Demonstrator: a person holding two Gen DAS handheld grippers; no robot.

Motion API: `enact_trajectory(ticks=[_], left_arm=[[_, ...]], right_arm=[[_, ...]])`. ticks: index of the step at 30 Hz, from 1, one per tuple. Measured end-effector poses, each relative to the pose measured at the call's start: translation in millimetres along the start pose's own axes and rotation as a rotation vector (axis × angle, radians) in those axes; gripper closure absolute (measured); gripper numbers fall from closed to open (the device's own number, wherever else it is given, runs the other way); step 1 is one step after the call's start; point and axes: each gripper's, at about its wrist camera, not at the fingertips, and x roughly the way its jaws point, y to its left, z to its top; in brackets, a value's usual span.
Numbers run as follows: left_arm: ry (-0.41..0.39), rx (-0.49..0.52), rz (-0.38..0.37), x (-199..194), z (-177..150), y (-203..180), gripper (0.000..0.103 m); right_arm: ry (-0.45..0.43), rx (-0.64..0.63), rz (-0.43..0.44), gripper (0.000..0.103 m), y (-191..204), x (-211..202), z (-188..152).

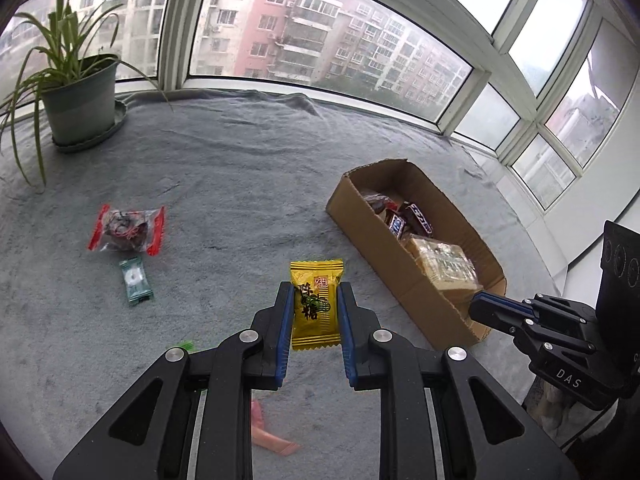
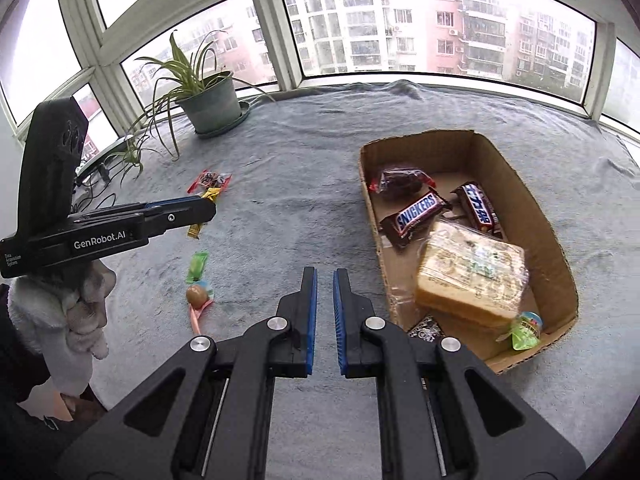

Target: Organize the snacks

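My left gripper (image 1: pixel 313 286) is shut on a yellow candy packet (image 1: pixel 316 312), held upright above the grey cloth; in the right wrist view the left gripper (image 2: pixel 210 206) hangs left of the box with the packet (image 2: pixel 195 230) dangling from it. My right gripper (image 2: pixel 325 270) is shut with nothing between its blue pads, above the cloth just left of the cardboard box (image 2: pixel 492 152). The box holds a Snickers bar (image 2: pixel 414 216), a second chocolate bar (image 2: pixel 478 210), a wrapped sandwich (image 2: pixel 472 276), a red-ended dark snack (image 2: pixel 400 180) and a small green jelly (image 2: pixel 526 330).
Loose on the cloth lie a red-ended snack pack (image 1: pixel 127 230), a green-white candy (image 1: pixel 136 282), a green candy (image 2: pixel 197 266) and a lollipop (image 2: pixel 197 296). A potted plant (image 1: pixel 80 96) stands at the far left by the windows. A fuzzy sleeve (image 2: pixel 80 308) carries the left gripper.
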Motion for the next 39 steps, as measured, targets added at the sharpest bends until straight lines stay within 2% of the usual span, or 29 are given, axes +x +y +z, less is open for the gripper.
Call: enact_trajectory(ticks=[13,22,24,25,26,27,29,35,39], left_arm=[[0.041,0.147,-0.088,61.8,31.3,-94.1,0.083],[0.077,0.173,-0.113,82.0,31.3,-125.0,0.083],[0.087,0.174,-0.108,84.0,31.1,-127.8,0.074],[0.091,0.172,-0.113,84.7,31.4,-129.0,0.066],[0.090,0.173,-0.114,83.9,31.4,-129.3,0.058],[0.085,0.175,-0.111,82.3,30.7,-129.7,0.057],[0.081,0.179,-0.106,79.3,30.6,-129.3,0.056],[0.063,0.150,-0.091,64.3,32.8,-111.5,0.056],[0.045,0.133,-0.072,48.0,34.9,-88.7,0.056]], right_arm=[[-0.006,0.082,-0.072,0.095,-39.6,-15.7,-20.7],[0.001,0.115,-0.096,0.094,-51.9,-19.0,-29.0],[0.003,0.116,-0.106,0.092,-52.1,-18.9,-29.6],[0.004,0.119,-0.107,0.084,-52.7,-18.9,-30.2],[-0.001,0.122,-0.108,0.067,-52.2,-20.4,-30.7],[-0.012,0.125,-0.112,0.049,-52.2,-21.9,-31.2],[-0.039,0.128,-0.111,0.039,-50.0,-25.1,-31.0],[-0.057,0.153,-0.072,0.032,-43.7,-19.4,-27.4],[-0.077,0.169,-0.045,0.031,-33.6,-12.7,-25.5]])
